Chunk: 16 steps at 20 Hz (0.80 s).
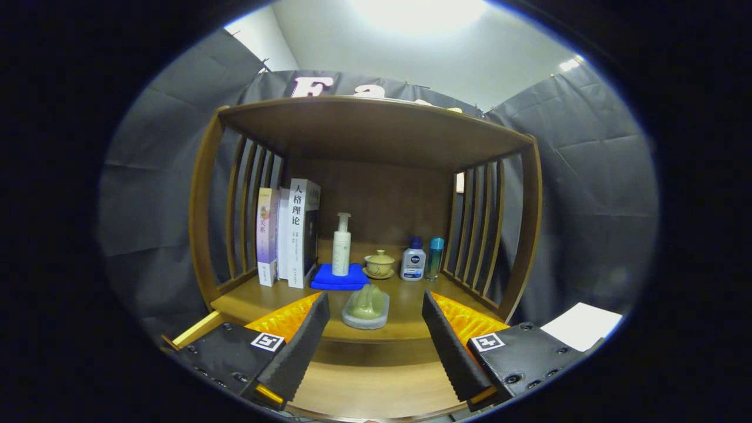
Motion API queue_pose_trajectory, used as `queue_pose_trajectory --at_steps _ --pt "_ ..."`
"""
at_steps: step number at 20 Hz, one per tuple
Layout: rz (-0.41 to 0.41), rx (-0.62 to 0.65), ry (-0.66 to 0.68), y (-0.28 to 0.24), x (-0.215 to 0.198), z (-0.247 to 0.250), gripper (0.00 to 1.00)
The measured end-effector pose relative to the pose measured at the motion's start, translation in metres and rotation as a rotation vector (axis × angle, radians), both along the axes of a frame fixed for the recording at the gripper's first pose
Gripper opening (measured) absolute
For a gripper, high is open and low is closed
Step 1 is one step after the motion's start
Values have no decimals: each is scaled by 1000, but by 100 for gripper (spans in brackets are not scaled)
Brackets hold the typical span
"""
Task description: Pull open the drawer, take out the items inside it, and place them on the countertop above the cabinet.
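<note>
so the gripper (372, 329) is spread wide open with nothing held, both fingers reaching forward over the pulled-out drawer (376, 388), whose wooden inside shows below and between them. Just ahead, between the fingertips, a greenish molded item on a grey oval base (366, 308) sits on the countertop (405, 305) near its front edge, apart from both fingers. Further back on that same surface there's a folded blue cloth (339, 277) with a white pump bottle (341, 247) standing upright on it, then to the right of that a small lidded tea cup on a saucer (379, 264), a squat bottle with a blue cap (413, 259) and a slim teal bottle (435, 257) right beside it. Over on the left a few books (291, 235) stand upright against the slatted side of the cabinet (202, 235), and a top shelf roofs the whole nook. Off to the right past the cabinet there's a white sheet (581, 325) lying low beside the right finger. can't tell from here if anything is left in the drawer, the fingers cover a good part of it
</note>
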<state>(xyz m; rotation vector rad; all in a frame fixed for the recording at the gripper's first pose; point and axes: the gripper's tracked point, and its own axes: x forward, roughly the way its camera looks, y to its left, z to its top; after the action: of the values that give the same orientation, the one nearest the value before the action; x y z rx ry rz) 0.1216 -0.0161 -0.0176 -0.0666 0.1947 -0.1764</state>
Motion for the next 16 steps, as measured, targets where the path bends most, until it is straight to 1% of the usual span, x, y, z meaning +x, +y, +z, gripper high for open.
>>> queue_pose_trajectory --at_steps 4,12,16 --pt "-15 -8 -46 3 -34 -4 99" --pt "3 -18 -22 14 -97 -58 99" --pt "25 -20 -11 19 -120 -84 99"
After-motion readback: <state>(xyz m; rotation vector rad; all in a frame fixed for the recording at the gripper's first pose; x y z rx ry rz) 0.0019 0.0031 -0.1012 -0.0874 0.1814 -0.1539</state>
